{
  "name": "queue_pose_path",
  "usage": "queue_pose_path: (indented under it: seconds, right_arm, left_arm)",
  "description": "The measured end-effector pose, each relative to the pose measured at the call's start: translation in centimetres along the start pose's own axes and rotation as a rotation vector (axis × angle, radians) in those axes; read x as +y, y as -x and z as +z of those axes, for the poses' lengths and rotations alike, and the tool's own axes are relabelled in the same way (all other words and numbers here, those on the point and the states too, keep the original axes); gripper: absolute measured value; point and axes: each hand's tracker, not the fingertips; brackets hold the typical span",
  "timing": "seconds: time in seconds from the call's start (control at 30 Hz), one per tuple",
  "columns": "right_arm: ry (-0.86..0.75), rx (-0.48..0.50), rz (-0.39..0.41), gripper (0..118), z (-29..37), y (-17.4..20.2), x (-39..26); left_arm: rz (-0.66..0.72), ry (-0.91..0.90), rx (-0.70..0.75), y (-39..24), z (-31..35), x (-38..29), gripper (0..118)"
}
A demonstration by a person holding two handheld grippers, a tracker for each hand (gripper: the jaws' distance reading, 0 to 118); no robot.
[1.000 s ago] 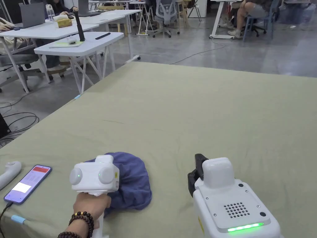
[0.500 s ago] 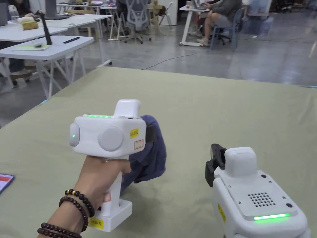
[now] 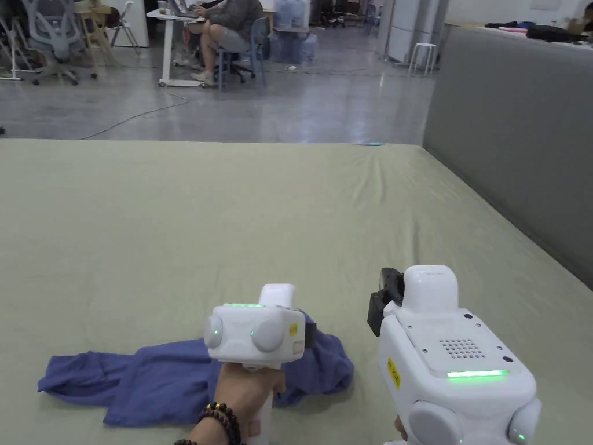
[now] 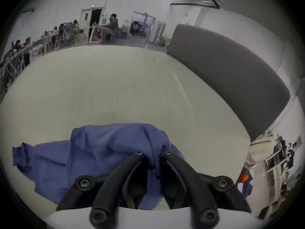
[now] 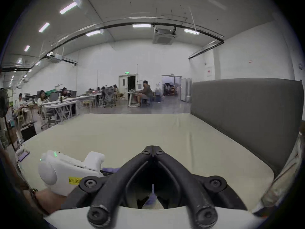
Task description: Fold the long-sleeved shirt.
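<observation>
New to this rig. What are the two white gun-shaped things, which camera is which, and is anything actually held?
There is no robot arm. A person holds a white handheld tool with two black jaws in each hand. One picture comes from a camera on the person's head, looking down at both tools. The other two come from fisheye cameras riding on each tool, so the black jaws at the bottom of each are that tool's own.

The surface is a wide pale green cloth-covered table, with a grey padded panel along its right side. On it lies a crumpled blue-purple long-sleeved shirt, trailing to the left.

The left gripper has its jaws pinched on a fold of that shirt. The right gripper has its jaws closed together, holding nothing, and sits to the right of the shirt.
</observation>
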Motion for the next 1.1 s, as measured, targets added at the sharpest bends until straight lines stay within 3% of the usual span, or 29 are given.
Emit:
queue_pose_path:
  seconds: [0.03, 0.07, 0.1, 0.23, 0.37, 0.43, 0.47, 0.53, 0.57, 0.87, 0.93, 0.97, 1.0, 1.07, 1.1]
  right_arm:
    - [0.005, -0.001, 0.002, 0, -0.2, -0.2, -0.2]
    - [0.013, -0.003, 0.003, 0, -0.2, -0.3, -0.4]
    - [0.023, -0.003, 0.001, 0, -0.1, -0.4, -0.6]
    - [0.02, 0.018, -0.033, 0, 0.2, -0.2, -0.6]
    - [0.021, 0.047, 0.0, 0, 1.2, 0.6, -0.8]
    - [0.04, 0.071, -0.025, 0, 1.9, 0.8, -1.0]
    - [0.042, 0.073, -0.031, 0, 2.3, 1.1, -1.1]
    - [0.042, 0.077, -0.024, 0, 2.9, 1.6, -1.2]
    - [0.038, 0.078, -0.01, 0, 3.1, 1.8, -1.2]
    - [0.016, 0.102, -0.011, 0, 3.8, 2.5, -0.1]
    - [0.016, 0.1, -0.011, 0, 3.8, 2.5, -0.1]
    - [0.018, 0.1, -0.01, 0, 3.7, 2.4, -0.1]
    - [0.021, 0.099, -0.009, 0, 3.7, 2.4, -0.1]
    - [0.033, 0.097, -0.01, 0, 3.3, 2.3, -0.4]
    - [0.041, 0.096, -0.012, 0, 3.2, 2.1, -0.6]
  left_arm:
    - [-0.004, -0.019, -0.001, -0.1, 0.4, -0.1, 71]
    - [-0.01, -0.056, -0.012, -0.1, 1.6, 0.1, 99]
    - [-0.021, -0.078, -0.02, 0.1, 2.9, 0.6, 111]
    - [-0.123, -0.304, 0.114, 0.7, 10.9, 1.1, 112]
    - [-0.059, -0.47, 0.269, 2.6, 18.9, -2.3, 111]
    - [-0.07, -0.507, 0.294, 3.4, 21.9, -4.8, 101]
    - [-0.054, -0.513, 0.332, 3.6, 23.1, -6.3, 87]
    - [-0.034, -0.551, 0.435, 4.5, 24.4, -8.6, 12]
    - [-0.043, -0.567, 0.481, 4.7, 25.0, -10.1, 0]
    - [0.002, -0.457, 0.379, 7.4, 24.2, -10.1, 0]
    - [0.052, -0.329, 0.344, 9.0, 22.3, -8.4, 1]
    - [0.095, -0.231, 0.344, 10.4, 20.8, -7.5, 6]
    - [0.135, -0.161, 0.333, 11.6, 19.4, -6.8, 33]
    - [0.17, -0.01, 0.307, 14.1, 15.6, -5.8, 105]
    - [0.178, 0.053, 0.325, 15.0, 13.9, -5.6, 118]
